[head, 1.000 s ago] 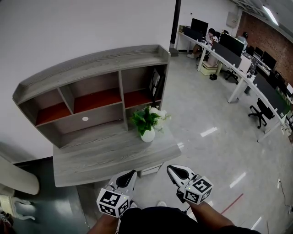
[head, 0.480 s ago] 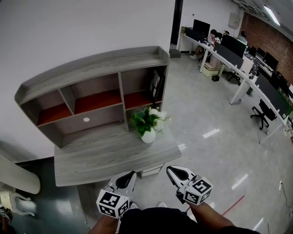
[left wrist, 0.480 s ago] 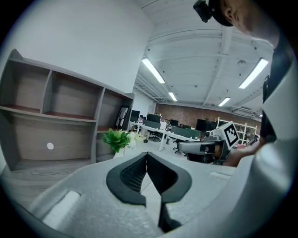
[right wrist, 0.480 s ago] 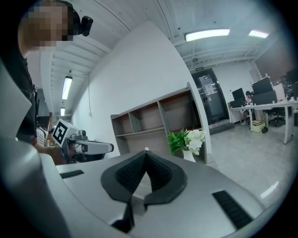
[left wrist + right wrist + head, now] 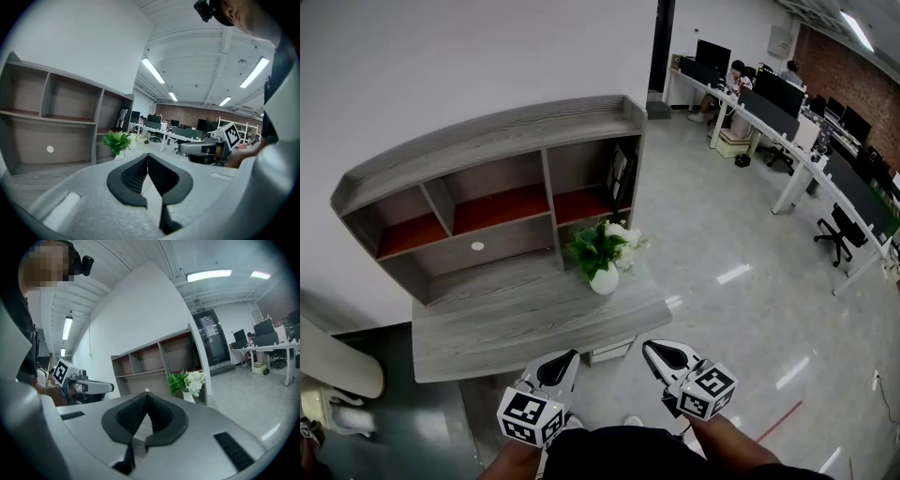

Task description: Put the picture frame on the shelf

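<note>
A dark picture frame [image 5: 620,176] stands upright inside the right compartment of the grey wooden shelf [image 5: 487,141], which sits on a grey desk [image 5: 516,323]. The frame [image 5: 123,118] also shows small in the left gripper view. My left gripper [image 5: 560,366] and right gripper [image 5: 664,354] hover side by side in front of the desk's near edge, well short of the shelf. Both are shut with nothing between the jaws. The left gripper's tips [image 5: 147,155] meet, and so do the right gripper's [image 5: 146,393].
A white vase of green leaves and white flowers [image 5: 603,253] stands on the desk in front of the frame's compartment. A small white disc [image 5: 477,246] sits on the shelf's back panel. Office desks with monitors [image 5: 773,98] line the right side. A white chair [image 5: 333,361] is at the left.
</note>
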`<state>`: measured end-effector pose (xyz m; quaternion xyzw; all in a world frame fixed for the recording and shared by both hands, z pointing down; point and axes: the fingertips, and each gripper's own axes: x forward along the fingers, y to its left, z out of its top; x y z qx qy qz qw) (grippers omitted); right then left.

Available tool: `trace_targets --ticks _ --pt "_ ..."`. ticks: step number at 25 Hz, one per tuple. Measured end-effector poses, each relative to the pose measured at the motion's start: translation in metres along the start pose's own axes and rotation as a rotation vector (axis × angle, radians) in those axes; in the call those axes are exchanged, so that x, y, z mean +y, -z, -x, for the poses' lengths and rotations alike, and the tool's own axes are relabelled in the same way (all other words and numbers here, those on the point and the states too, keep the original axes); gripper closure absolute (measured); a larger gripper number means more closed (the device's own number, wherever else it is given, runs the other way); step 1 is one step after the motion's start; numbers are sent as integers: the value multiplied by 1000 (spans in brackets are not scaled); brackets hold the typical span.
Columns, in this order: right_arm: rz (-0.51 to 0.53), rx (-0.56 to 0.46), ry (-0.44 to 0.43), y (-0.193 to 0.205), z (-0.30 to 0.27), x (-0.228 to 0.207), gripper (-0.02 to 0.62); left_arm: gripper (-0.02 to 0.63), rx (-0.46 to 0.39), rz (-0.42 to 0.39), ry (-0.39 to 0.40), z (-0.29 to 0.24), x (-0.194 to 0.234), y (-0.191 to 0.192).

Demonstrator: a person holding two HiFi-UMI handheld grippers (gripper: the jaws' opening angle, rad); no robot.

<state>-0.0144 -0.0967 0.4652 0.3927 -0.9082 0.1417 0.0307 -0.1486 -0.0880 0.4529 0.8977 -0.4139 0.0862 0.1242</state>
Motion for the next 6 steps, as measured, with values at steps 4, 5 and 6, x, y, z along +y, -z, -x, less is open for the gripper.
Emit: trace_targets --ticks 4,5,6 --pt "2 2 0 0 0 0 581 597 3 2 -3 1 2 0" --pt "2 3 0 0 -1 0 581 597 3 2 -4 1 2 0" --pt "2 3 0 0 -1 0 581 597 2 2 -4 1 3 0"
